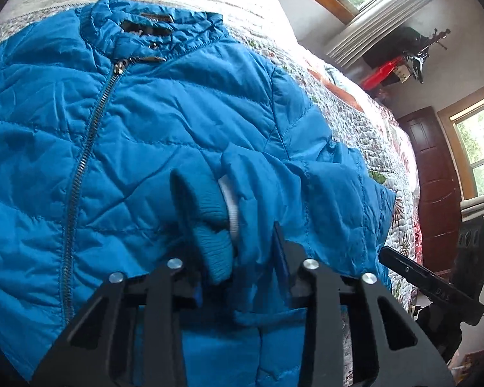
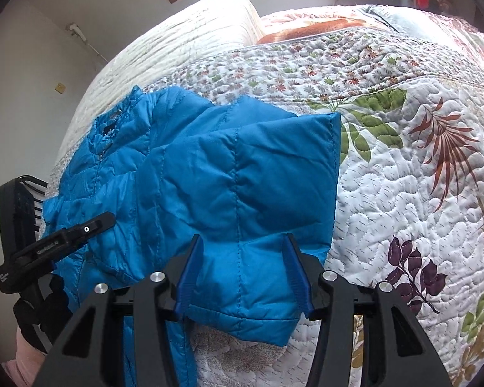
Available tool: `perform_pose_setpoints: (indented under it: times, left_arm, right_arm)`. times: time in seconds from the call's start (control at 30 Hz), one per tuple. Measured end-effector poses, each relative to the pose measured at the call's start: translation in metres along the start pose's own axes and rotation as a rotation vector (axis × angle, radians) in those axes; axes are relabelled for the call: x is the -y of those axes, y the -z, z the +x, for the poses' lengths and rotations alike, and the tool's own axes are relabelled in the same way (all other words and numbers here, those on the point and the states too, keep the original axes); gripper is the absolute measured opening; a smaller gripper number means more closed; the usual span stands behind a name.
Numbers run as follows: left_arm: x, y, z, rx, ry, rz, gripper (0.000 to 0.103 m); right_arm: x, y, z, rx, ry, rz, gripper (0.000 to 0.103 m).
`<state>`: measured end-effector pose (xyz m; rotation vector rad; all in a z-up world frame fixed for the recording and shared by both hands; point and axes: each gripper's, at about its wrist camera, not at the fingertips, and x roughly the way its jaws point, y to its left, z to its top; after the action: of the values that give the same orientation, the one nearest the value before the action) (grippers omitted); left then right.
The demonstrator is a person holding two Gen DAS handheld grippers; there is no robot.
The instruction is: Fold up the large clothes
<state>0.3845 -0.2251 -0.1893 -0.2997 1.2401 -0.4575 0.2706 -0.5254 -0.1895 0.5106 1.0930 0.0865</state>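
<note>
A blue quilted puffer jacket (image 1: 164, 122) lies front up on the bed, its zip closed, and it also shows in the right wrist view (image 2: 229, 174). Its right sleeve is folded in over the front. My left gripper (image 1: 232, 225) has the sleeve's ribbed cuff (image 1: 209, 216) bunched between its fingers, which stand apart around it. My right gripper (image 2: 243, 251) is open, one finger on each side of the folded sleeve's lower edge, just above the fabric. The left gripper's body (image 2: 64, 238) shows at the left of the right wrist view.
The jacket rests on a white floral quilt (image 2: 403, 193) that covers the bed. A cream pillow (image 2: 190, 35) lies at the head. A dark wooden door (image 1: 435, 174), windows and a radiator stand beyond the bed's far side.
</note>
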Motion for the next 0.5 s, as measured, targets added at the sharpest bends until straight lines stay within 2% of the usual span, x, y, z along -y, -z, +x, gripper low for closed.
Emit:
perform_pose_setpoints:
  times: [0.03, 0.13, 0.23, 0.4, 0.5]
  left_arm:
    - [-0.004, -0.002, -0.008, 0.024, -0.007, 0.003, 0.021]
    - [-0.020, -0.012, -0.036, 0.104, -0.052, 0.001, 0.020]
    - [-0.038, -0.025, -0.066, 0.186, -0.133, 0.013, 0.020]
    - [-0.081, -0.042, -0.103, 0.262, -0.229, -0.030, 0.020]
    - [-0.105, -0.047, -0.116, 0.280, -0.281, -0.070, 0.020]
  right_arm:
    - [0.000, 0.000, -0.003, 0.007, -0.009, 0.000, 0.052]
    - [-0.003, -0.002, -0.009, 0.020, -0.077, 0.005, 0.052]
    - [-0.013, -0.005, -0.005, 0.016, -0.081, -0.015, 0.052]
    - [-0.039, -0.006, 0.019, -0.023, -0.111, -0.060, 0.052]
    - [-0.058, -0.011, 0.034, -0.043, -0.119, -0.095, 0.051]
